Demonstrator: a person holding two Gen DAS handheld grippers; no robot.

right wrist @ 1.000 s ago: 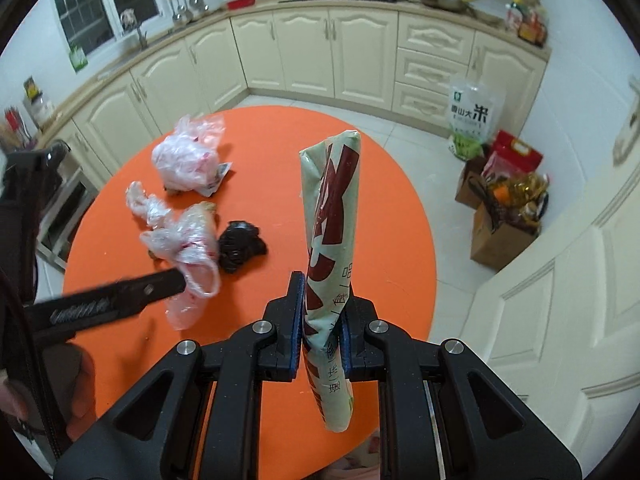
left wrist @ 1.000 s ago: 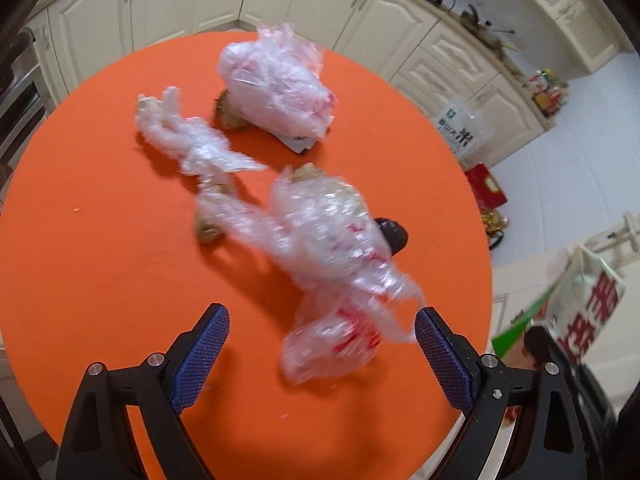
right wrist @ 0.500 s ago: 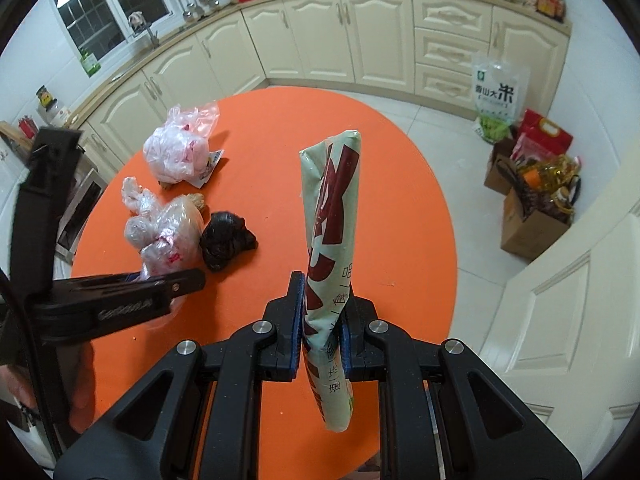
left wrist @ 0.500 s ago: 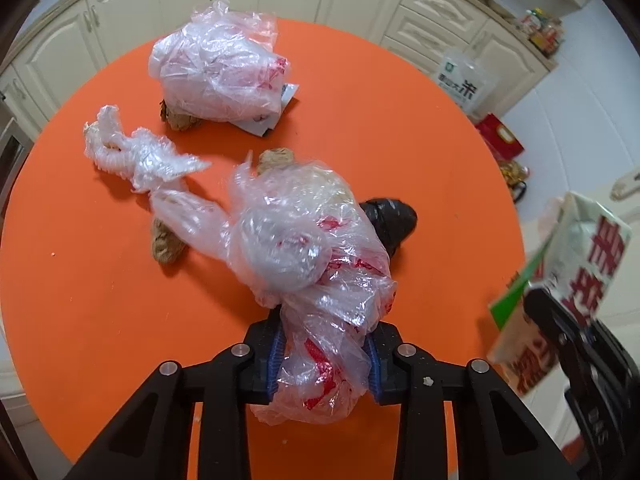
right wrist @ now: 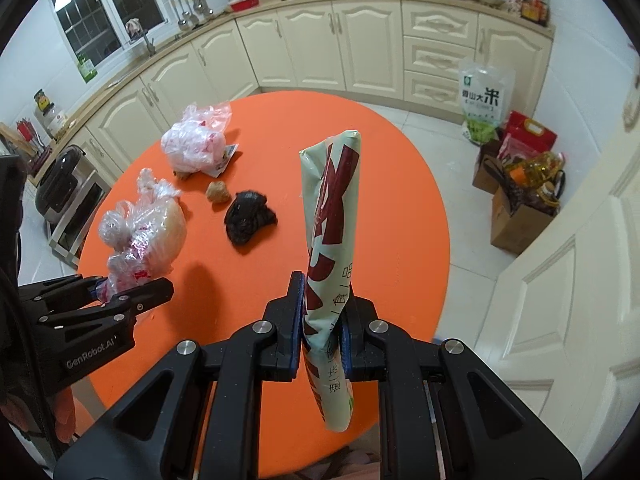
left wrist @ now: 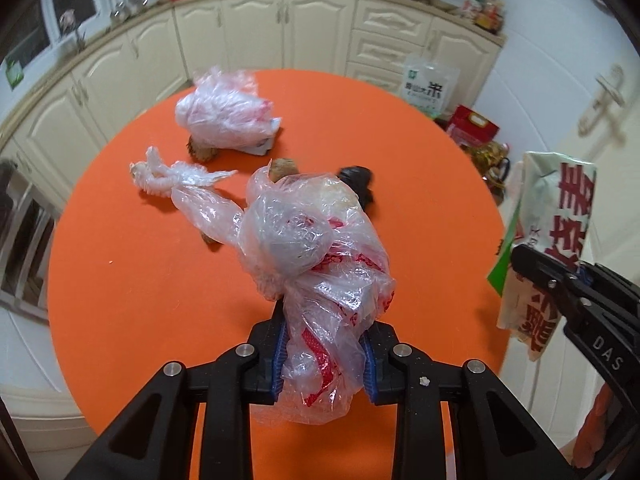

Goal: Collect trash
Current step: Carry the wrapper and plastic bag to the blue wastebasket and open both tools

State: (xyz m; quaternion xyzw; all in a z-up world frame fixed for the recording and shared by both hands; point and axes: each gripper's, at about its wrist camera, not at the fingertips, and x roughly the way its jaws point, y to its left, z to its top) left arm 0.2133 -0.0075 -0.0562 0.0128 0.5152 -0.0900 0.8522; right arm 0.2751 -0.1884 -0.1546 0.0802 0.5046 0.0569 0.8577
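Orange desk (left wrist: pixel 160 320): left tool (left wrist: pixel 323 354) pinching clear plastic wad (left wrist: pixel 316 248), right tool (right wrist: pixel 323 328) clamping printed bag (right wrist: pixel 330 216); next, bag needs opening w/ wad dropped in.

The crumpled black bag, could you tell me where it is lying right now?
The crumpled black bag lies on the orange table near its middle in the right wrist view, just right of a small brown lump, left of the held paper bag.
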